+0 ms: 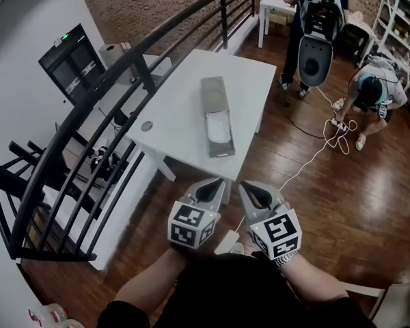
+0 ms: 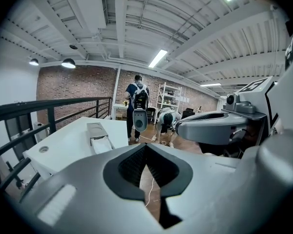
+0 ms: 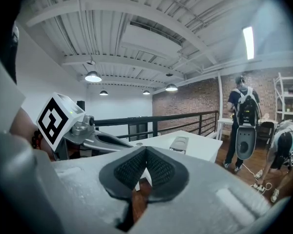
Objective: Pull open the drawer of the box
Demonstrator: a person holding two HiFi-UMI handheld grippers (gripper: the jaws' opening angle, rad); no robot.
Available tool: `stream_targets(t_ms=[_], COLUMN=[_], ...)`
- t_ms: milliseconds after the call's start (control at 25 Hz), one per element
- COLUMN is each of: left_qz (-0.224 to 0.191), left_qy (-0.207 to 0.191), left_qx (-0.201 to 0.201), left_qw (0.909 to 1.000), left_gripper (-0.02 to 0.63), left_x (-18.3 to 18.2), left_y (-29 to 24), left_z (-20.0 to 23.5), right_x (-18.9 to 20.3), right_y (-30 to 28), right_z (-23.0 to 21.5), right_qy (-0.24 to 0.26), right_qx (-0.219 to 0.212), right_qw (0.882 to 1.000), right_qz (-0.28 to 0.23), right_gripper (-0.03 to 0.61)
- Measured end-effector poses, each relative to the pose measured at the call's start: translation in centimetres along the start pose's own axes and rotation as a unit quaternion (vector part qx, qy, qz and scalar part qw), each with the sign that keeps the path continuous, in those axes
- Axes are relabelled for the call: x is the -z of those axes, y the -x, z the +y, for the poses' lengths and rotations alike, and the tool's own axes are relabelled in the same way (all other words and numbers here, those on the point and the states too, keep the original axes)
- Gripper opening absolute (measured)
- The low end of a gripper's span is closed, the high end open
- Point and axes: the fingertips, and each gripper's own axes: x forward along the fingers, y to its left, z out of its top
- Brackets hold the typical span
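A long grey box point(image 1: 216, 115) lies on the white table point(image 1: 184, 108), and its drawer point(image 1: 219, 130) sticks out at the near end with a white inside showing. Both grippers hang close to my body, short of the table's near edge and apart from the box. The left gripper point(image 1: 206, 191) is shut with nothing between its jaws, and so is the right gripper point(image 1: 256, 195). In the left gripper view the jaws point(image 2: 146, 147) meet, with the box point(image 2: 98, 133) far ahead on the left. The right gripper view shows closed jaws point(image 3: 145, 150) and the box point(image 3: 179, 144) beyond them.
A black railing point(image 1: 123, 67) curves along the table's left side. Two people point(image 1: 314, 19) point(image 1: 376, 94) are at the back right, next to a white cable point(image 1: 314, 149) that trails over the wooden floor. Shelves point(image 1: 403, 19) stand at the far right.
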Motion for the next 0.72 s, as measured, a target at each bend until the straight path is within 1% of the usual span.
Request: stream_targets(t_ms=[400, 720], left_qz=[-0.004, -0.006], left_qy=[0.0, -0.002], left_qx=[-0.003, -0.006], left_qw=[1.0, 1.0], left_gripper=[0.009, 0.009], left_x=[0.23, -0.04], left_y=[0.18, -0.07], left_z=[0.07, -0.8], right_x=[-0.11, -0.16], right_y=[0.06, 0.86], right_z=[0.28, -0.13], right_qy=[0.007, 0.009], right_qx=[0.0, -0.001], right_qw=[1.0, 1.0], right_qz=[-0.004, -0.006], right_gripper=[-0.008, -0.008])
